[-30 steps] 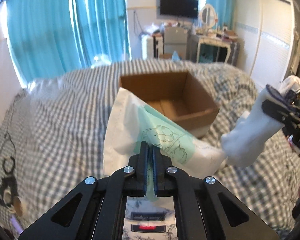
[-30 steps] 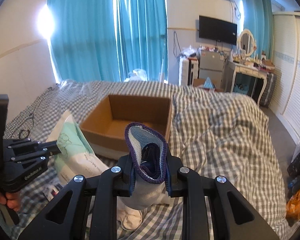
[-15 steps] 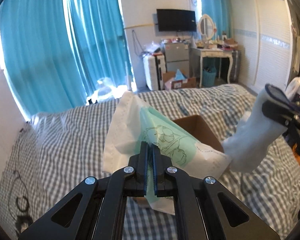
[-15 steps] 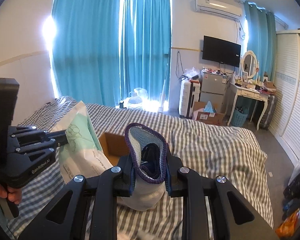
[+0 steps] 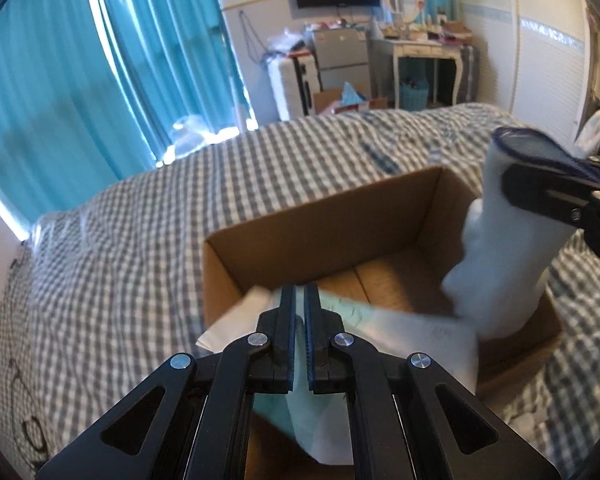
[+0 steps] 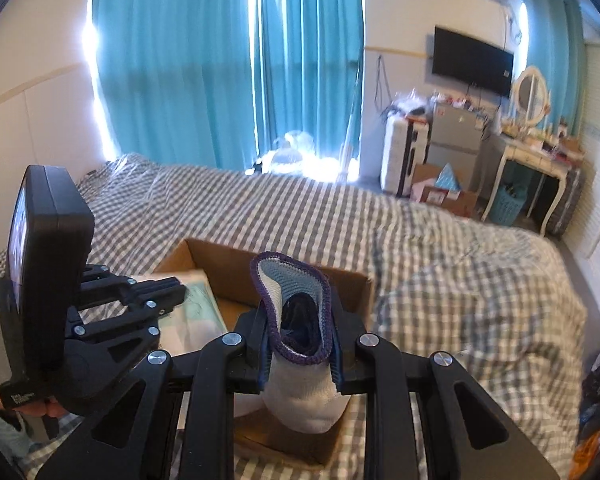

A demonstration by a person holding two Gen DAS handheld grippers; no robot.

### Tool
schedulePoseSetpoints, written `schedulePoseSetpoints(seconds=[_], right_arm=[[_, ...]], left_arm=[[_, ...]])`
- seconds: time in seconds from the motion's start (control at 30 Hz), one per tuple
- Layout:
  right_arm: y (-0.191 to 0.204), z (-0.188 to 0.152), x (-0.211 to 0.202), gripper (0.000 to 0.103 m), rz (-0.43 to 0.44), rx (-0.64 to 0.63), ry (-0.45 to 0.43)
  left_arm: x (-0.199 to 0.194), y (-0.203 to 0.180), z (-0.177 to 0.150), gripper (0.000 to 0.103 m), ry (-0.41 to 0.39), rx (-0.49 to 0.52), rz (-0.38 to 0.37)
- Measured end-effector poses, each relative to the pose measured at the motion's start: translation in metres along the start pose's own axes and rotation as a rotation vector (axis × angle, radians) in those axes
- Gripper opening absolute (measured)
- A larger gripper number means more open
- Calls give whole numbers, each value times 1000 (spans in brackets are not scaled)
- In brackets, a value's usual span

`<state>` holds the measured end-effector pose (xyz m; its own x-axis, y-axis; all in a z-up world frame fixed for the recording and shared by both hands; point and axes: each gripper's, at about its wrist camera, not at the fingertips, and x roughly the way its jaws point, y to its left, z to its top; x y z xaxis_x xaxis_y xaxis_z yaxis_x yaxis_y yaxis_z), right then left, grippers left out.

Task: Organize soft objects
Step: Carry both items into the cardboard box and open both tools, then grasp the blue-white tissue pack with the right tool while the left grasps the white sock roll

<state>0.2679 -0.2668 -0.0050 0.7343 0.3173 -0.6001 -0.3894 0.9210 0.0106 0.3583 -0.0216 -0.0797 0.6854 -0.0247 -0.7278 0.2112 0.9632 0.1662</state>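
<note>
Over the bed's box, left tool pinches a packet, right tool clamps a sock.

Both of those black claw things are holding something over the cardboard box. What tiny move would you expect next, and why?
Probably opening the left gripper to release the white-and-mint soft plastic pack. The pack already sits low inside the open brown cardboard box, lying across its floor, while the right gripper holds the white sock with a purple cuff upright over the box's near right corner, seemingly waiting its turn.
</note>
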Motion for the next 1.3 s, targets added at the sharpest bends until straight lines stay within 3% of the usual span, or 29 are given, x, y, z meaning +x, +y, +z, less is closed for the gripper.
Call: schedulePoseSetpoints(seconds=[0.2,0.27,0.33,0.4,0.47,0.63,0.9,0.97,1.03,1.07,1.17,1.3], right_arm=[[-5,-3,41,23,35,15,61],[-5,-3,44,32,25,17,54],[-5,-2,44,55,10,19,41],[-9,0,39,64,4,37,19],[-14,4,30,64,-5,56,-5],[-19,15,-13,77,-51,67,-49],[-9,15,-128,90,-131,35,-108],[-5,13,-157,94,-136,26,-123],[2,9,-187,96,-144,13,-139],[6,6,-205,97,-150,5,-145],[14,-3,-234,98,-155,-3,-140],[33,-24,-263,99,-154,-13,-117]], left_arm=[[11,-1,0,10,25,9,-27],[10,0,1,10,29,10,-26],[7,1,1,10,36,2,-24],[-1,1,1,10,31,-3,-29],[-11,3,2,10,12,3,-23],[-64,6,3,10,-61,-13,-21],[-175,11,-12,10,-172,-14,-44],[-205,13,-19,20,-206,-19,-28],[-230,14,-31,81,-239,-27,2],[-242,15,-38,88,-269,-33,31],[-271,16,-58,89,-311,-34,91],[-294,18,-89,89,-300,-87,49]])
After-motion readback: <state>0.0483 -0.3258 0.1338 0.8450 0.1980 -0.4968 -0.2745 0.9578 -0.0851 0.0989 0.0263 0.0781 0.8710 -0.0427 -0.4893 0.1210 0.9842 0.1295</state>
